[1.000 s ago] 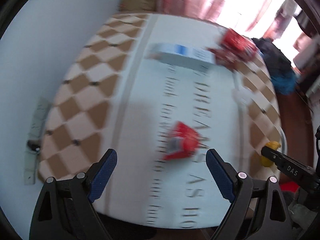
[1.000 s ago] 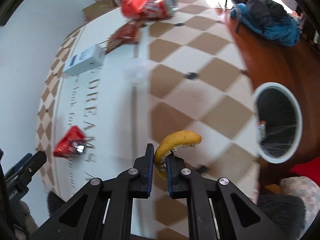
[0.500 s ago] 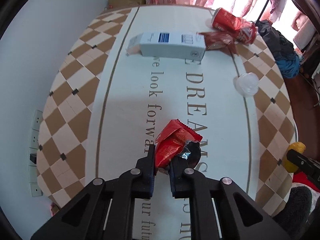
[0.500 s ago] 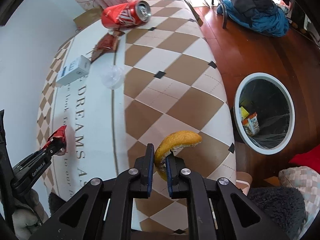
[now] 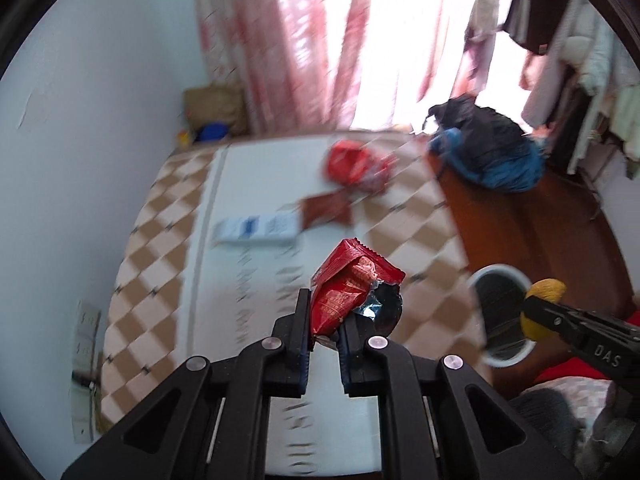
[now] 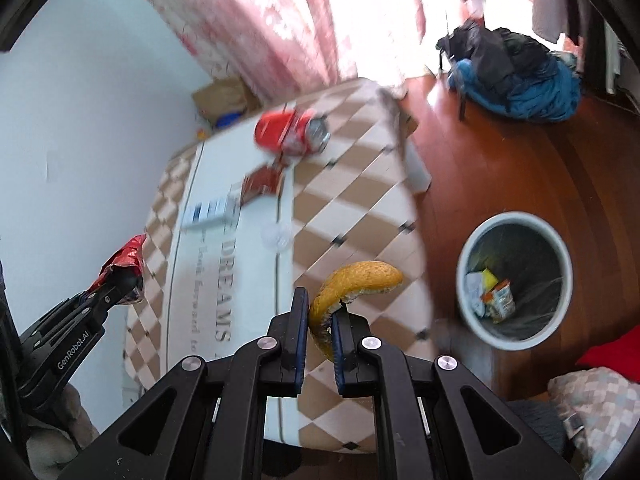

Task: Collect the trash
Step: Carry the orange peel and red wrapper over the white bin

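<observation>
Here, the red wrapper (image 5: 352, 284) is being pinched at its lower end by the left tool (image 5: 325, 322), riding clear above the tabletop (image 5: 168, 264), while the right tool (image 6: 320, 326) is gripping a curl of orange peel (image 6: 352, 284) by one end, also aloft and near the tabletop's edge. The bin (image 6: 514, 280) is sitting on the wooden floor (image 6: 500, 168) just beside that edge, already holding a few scraps. A soda can (image 6: 290, 132), a brown wrapper (image 6: 262, 182), a small white box (image 6: 208, 212) and a clear plastic lid (image 6: 276, 234) are still lying on the tabletop. The likely trouble is the light, crumpled wrapper fluttering past the rim if released too high, or the peel slipping from its thin edge hold during a quick swing.
</observation>
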### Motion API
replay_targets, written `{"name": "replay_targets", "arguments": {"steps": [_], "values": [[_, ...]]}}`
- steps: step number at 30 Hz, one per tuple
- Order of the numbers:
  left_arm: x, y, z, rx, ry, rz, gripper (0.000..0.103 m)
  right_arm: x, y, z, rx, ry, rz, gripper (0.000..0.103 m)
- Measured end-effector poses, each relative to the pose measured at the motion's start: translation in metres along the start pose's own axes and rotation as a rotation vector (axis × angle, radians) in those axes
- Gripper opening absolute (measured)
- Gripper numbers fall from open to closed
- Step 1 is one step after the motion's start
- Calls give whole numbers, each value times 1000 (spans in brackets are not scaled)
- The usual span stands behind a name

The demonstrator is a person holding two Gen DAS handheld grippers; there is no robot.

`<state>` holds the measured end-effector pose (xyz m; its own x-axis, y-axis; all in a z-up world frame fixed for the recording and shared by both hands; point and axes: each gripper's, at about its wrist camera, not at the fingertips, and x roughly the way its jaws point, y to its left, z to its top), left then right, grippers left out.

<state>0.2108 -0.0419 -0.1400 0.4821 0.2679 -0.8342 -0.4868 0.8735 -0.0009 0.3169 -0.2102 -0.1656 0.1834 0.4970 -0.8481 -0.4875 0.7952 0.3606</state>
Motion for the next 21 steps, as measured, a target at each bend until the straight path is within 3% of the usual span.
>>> {"name": "replay_targets", "arguments": {"steps": [5, 10, 15, 21], "values": [[3, -75, 24, 83, -18, -101, 8, -48, -69, 10, 87, -70, -23, 11], [45, -164, 31, 170, 45, -194, 9, -59, -162, 13, 203, -69, -69, 11], [113, -239, 26, 218, 185, -286, 9, -30, -251, 9, 317, 5, -80, 11], [199, -288, 18, 237, 391, -348, 11, 38, -326, 2, 364, 123, -90, 11]]}}
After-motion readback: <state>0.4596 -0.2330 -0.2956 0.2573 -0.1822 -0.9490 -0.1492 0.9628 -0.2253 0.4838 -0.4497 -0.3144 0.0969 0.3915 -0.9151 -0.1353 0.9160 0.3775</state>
